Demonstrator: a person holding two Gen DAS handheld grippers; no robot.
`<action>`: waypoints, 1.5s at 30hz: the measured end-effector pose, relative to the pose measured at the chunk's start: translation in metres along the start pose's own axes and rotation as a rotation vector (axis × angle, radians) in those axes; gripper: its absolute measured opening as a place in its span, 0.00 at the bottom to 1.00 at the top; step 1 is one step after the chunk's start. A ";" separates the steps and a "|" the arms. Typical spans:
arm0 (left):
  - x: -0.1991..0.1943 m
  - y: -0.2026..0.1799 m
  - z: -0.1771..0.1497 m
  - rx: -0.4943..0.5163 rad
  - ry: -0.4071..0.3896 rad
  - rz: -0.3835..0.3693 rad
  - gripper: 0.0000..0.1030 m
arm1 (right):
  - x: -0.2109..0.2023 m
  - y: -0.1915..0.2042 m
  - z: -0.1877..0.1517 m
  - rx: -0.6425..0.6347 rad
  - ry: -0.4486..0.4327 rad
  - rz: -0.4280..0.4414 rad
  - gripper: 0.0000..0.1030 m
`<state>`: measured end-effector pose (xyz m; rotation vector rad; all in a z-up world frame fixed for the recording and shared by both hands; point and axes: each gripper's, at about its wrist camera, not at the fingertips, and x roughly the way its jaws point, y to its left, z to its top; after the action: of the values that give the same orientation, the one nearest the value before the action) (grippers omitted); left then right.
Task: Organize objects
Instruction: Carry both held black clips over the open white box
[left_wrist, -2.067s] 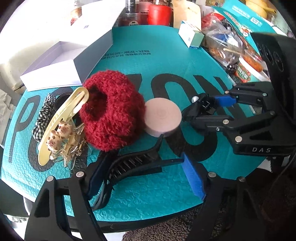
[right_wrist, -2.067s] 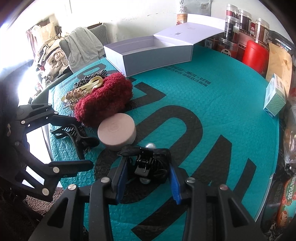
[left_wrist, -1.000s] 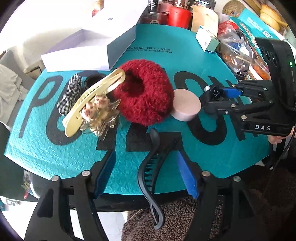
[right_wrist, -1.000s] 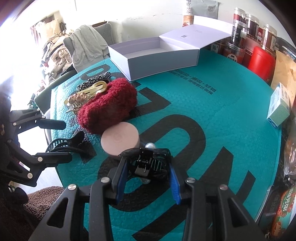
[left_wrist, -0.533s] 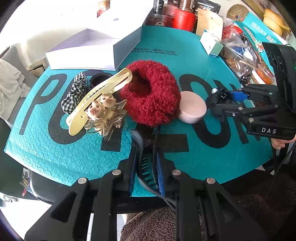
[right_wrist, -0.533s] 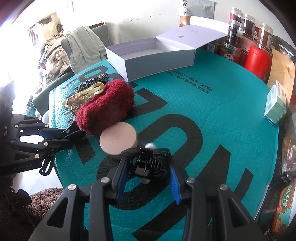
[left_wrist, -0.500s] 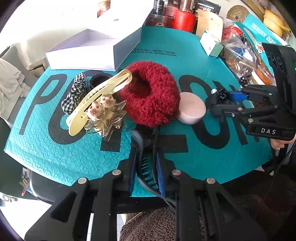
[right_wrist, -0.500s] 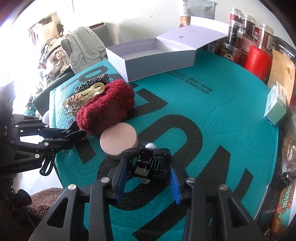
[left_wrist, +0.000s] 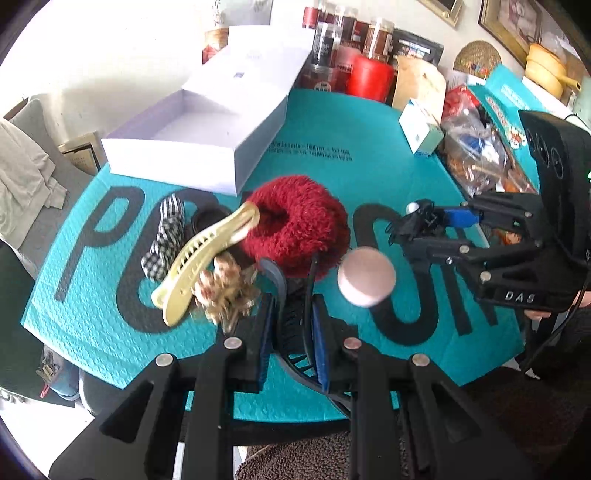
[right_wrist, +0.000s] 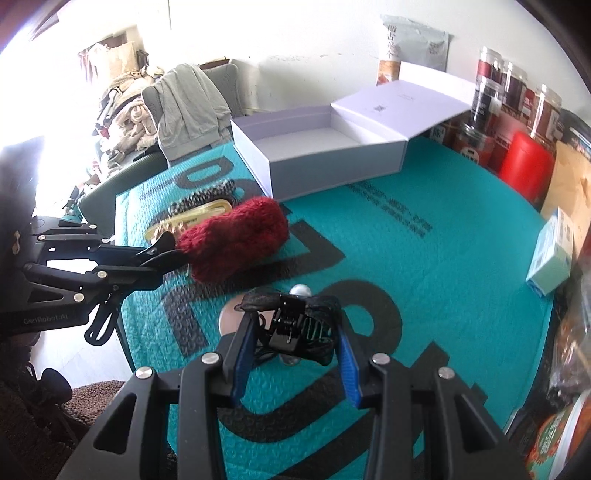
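My left gripper (left_wrist: 293, 314) is shut on a black claw clip (left_wrist: 291, 343), held just above the teal mat (left_wrist: 332, 177) near its front edge. In the right wrist view the same left gripper (right_wrist: 162, 251) sits beside the red fluffy scrunchie (right_wrist: 236, 240). My right gripper (right_wrist: 295, 332) is shut on a small black lace clip (right_wrist: 291, 321) with a pearl, lifted over the mat. A pink round case (left_wrist: 365, 277) lies between the two grippers. A yellow clip (left_wrist: 207, 254), a checked scrunchie (left_wrist: 164, 236) and a clear bear clip (left_wrist: 225, 291) lie left of the red scrunchie (left_wrist: 295, 225). An open white box (left_wrist: 192, 147) stands behind them.
Jars and a red canister (left_wrist: 369, 77) line the back edge. A small pale box (right_wrist: 550, 254) and snack bags (left_wrist: 476, 155) crowd the right side. A chair draped with clothes (right_wrist: 188, 107) stands past the mat's left end. The mat's front edge overhangs a brown rug (left_wrist: 332, 458).
My left gripper closed on the black claw clip and rose with it. My right gripper, still gripping the small lace clip, also lifted off the mat.
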<state>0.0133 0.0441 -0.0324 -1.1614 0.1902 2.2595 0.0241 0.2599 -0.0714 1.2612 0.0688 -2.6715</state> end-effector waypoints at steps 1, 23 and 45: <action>-0.002 0.001 0.004 0.001 -0.008 -0.001 0.18 | 0.000 -0.001 0.004 -0.002 -0.006 0.002 0.40; 0.009 0.041 0.081 -0.052 -0.084 0.008 0.18 | 0.014 -0.021 0.059 -0.049 -0.052 0.010 0.40; -0.006 0.059 0.118 -0.036 -0.154 0.018 0.18 | 0.024 -0.029 0.094 -0.088 -0.092 0.016 0.40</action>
<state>-0.0994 0.0381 0.0361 -1.0015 0.1001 2.3657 -0.0677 0.2731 -0.0307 1.1075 0.1602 -2.6764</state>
